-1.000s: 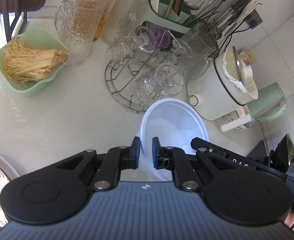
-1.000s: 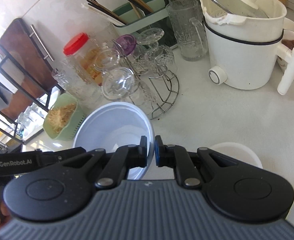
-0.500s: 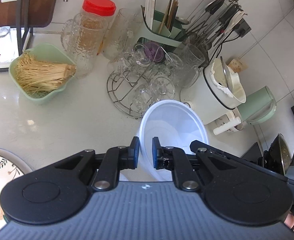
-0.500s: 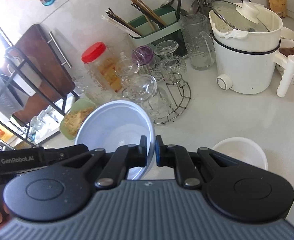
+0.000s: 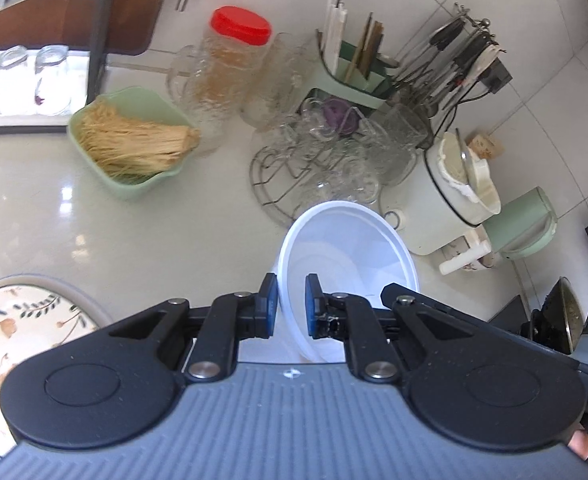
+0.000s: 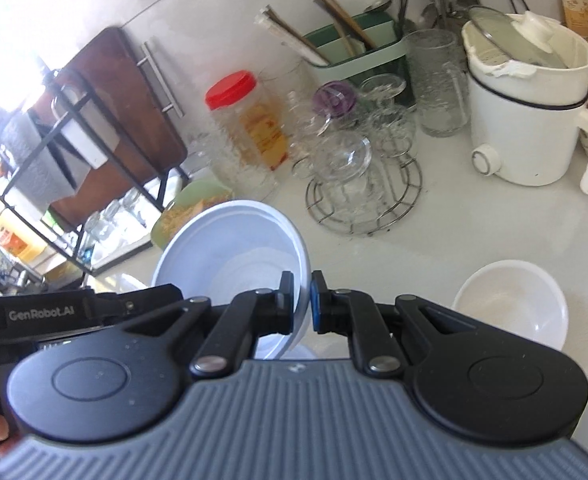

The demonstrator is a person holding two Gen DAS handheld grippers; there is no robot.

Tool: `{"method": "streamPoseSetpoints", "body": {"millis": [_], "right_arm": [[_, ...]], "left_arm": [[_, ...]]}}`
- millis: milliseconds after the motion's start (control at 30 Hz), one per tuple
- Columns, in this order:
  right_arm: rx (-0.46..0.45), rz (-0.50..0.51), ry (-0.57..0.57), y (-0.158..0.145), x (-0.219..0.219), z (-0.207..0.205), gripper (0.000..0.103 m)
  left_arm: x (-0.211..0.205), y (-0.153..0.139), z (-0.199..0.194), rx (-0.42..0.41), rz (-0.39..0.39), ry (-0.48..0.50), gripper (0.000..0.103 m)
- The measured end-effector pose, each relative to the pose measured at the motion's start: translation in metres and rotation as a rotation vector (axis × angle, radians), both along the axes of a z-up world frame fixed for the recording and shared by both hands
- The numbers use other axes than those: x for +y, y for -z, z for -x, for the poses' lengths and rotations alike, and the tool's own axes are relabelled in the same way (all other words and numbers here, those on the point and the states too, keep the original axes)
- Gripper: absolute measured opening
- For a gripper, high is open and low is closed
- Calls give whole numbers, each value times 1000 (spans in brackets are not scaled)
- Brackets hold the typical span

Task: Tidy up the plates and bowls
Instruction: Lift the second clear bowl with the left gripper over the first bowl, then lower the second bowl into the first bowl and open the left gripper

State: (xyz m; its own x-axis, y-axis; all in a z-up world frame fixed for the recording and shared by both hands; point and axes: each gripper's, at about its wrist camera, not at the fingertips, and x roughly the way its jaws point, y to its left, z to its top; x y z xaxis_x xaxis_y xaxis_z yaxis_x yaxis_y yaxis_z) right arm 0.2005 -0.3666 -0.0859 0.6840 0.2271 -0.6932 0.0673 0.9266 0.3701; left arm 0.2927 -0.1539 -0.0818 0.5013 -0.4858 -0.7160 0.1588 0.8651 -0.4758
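Observation:
A pale white bowl [image 5: 349, 248] hangs tilted above the counter, held by its rim from two sides. My left gripper [image 5: 290, 306] is shut on its left rim, with the blue pads on either side of the wall. In the right wrist view the same bowl [image 6: 230, 248] sits left of centre, and my right gripper [image 6: 302, 306] is shut on its right rim. A second white bowl [image 6: 509, 308] stands empty on the counter at the lower right. A floral plate [image 5: 22, 320] lies at the lower left of the left wrist view.
Behind the bowl stand a wire rack of glasses [image 5: 313, 172], a white pot with a lid [image 5: 449, 200], a green dish of noodles [image 5: 130, 148], a red-lidded jar [image 5: 230, 80] and a utensil holder [image 6: 357, 56]. A black shelf frame [image 6: 74, 140] stands at the left.
Both grippers have drawn back and up with the bowl between them. The counter items look smaller, more of the floral plate shows, and the second white bowl has come fully into view.

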Motion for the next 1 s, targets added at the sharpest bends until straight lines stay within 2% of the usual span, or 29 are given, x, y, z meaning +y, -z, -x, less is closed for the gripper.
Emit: {"method": "streamPoseSetpoints", "body": {"millis": [167, 433, 533, 900, 967, 1000], "right_arm": [[47, 7, -29, 12, 12, 3, 12], [142, 78, -86, 35, 33, 6, 13], [168, 99, -105, 44, 37, 7, 13], [284, 113, -122, 65, 39, -1, 14], [298, 106, -120, 66, 37, -2, 14], [305, 103, -115, 66, 37, -3, 14]], "left_arm": [[15, 19, 9, 33, 1, -20, 15], [16, 44, 20, 59, -111, 12, 15], [16, 55, 21, 83, -126, 16, 15], [8, 69, 18, 149, -184, 47, 15], [7, 69, 15, 155, -183, 49, 17], [7, 68, 15, 149, -185, 46, 21]]}}
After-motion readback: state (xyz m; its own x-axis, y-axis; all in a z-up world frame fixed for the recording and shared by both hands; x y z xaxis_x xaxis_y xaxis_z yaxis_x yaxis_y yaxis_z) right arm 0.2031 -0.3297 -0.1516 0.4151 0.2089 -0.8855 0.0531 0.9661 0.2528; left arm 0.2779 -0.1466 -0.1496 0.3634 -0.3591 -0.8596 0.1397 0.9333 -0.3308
